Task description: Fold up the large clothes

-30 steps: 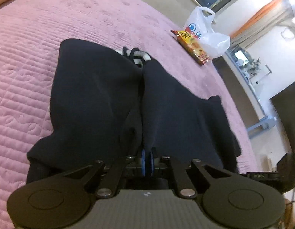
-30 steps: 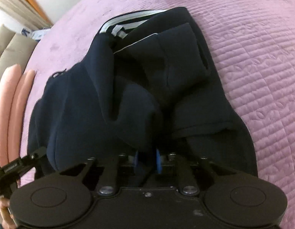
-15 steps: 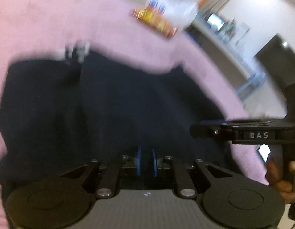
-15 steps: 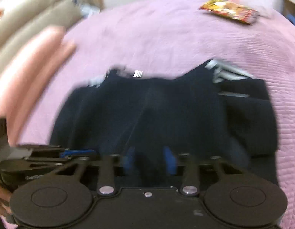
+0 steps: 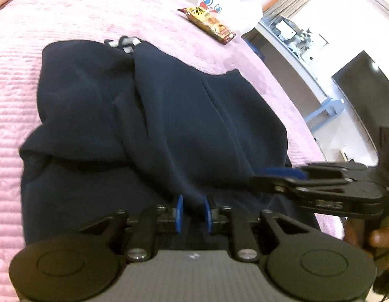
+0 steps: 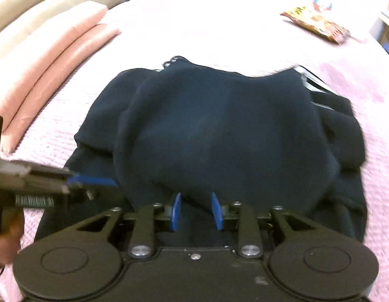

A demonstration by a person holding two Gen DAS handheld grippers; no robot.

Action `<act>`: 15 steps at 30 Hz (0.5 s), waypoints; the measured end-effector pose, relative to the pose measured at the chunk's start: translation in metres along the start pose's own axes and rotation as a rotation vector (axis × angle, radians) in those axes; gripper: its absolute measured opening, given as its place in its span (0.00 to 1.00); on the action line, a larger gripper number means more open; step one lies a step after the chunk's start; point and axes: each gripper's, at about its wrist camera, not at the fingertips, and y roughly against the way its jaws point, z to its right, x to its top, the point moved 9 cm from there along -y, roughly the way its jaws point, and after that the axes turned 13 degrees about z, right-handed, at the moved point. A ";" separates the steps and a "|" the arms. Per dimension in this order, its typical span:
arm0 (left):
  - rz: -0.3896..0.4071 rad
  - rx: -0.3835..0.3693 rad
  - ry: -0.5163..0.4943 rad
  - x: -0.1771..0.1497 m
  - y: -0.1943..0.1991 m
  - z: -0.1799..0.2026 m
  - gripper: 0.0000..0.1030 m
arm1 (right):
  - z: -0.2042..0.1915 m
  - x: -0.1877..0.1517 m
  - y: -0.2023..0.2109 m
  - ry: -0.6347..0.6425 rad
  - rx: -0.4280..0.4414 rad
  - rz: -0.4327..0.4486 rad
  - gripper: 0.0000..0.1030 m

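Left wrist view is showing me the dark navy garment [image 5: 169, 125] lying in a folded heap on the pink quilted bed [image 5: 43, 20], its near hem close to the near edge. My left tool [image 5: 193, 212] is opening, blue pads parting, with a ridge of the navy cloth running down between them; I cannot tell whether the pads are pressing on it. My right tool [image 5: 282, 173] is reaching in from the right side, over the garment's right edge. Toward the bed's far edge a snack packet [image 5: 209, 25] is lying just beside a white plastic bag [image 5: 229, 7].

Right wrist view is showing the right tool [image 6: 195, 210] opening too, pads spread, a fold of the garment [image 6: 219, 130] dipping between them without being visibly pinched. Pink pillows [image 6: 51, 58] are lying along the bed's left edge.
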 end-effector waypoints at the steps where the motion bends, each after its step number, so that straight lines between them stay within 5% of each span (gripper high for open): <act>1: -0.008 0.012 0.002 -0.007 0.001 0.001 0.21 | -0.002 -0.008 -0.009 0.008 -0.006 -0.015 0.33; 4: -0.031 0.049 0.016 -0.021 -0.004 0.003 0.21 | 0.008 -0.049 -0.023 0.022 -0.017 -0.116 0.33; 8: -0.052 0.117 0.015 -0.055 0.021 0.005 0.25 | 0.029 -0.059 0.029 -0.070 0.066 -0.068 0.34; 13: -0.050 0.206 0.054 -0.081 0.054 0.020 0.42 | 0.079 -0.095 0.104 -0.064 -0.001 -0.103 0.40; 15: -0.051 0.238 0.042 -0.094 0.068 0.025 0.45 | 0.097 -0.114 0.128 -0.088 -0.023 -0.121 0.51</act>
